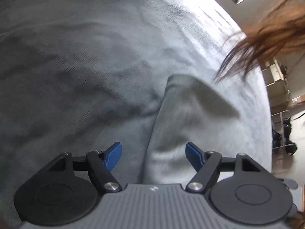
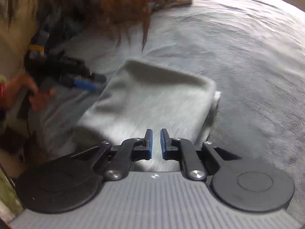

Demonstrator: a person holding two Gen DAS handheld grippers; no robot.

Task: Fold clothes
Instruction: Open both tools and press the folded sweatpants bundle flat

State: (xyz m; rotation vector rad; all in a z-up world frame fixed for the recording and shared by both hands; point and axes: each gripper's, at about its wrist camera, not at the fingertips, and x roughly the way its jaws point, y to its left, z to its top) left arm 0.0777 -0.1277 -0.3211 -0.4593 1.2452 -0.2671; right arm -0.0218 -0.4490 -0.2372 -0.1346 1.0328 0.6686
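A folded pale grey garment (image 2: 152, 95) is seen lying flat on a bed covered by a grey fleecy blanket (image 2: 238, 47), which is rumpled into shallow creases. The garment has been brought into a compact, roughly rectangular packet with rounded corners; a shallow dip is pressed into its top layer, and at its right edge a paler under-layer (possibly a lining) shows just past the fold. In the left wrist view the same garment (image 1: 183, 114) is shown end-on, with a ribbed band visible at its far corner.

The left gripper (image 1: 153, 152) is held above the near end of the garment with its blue pads spread wide and nothing between them. The right gripper (image 2: 156, 143) is drawn nearly together, only a narrow slit being left between its pads; no cloth is seen pinched there. Long reddish-brown hair (image 1: 266, 38) hangs into both views, and the left hand (image 2: 28, 91) is blurred at the frame's edge.
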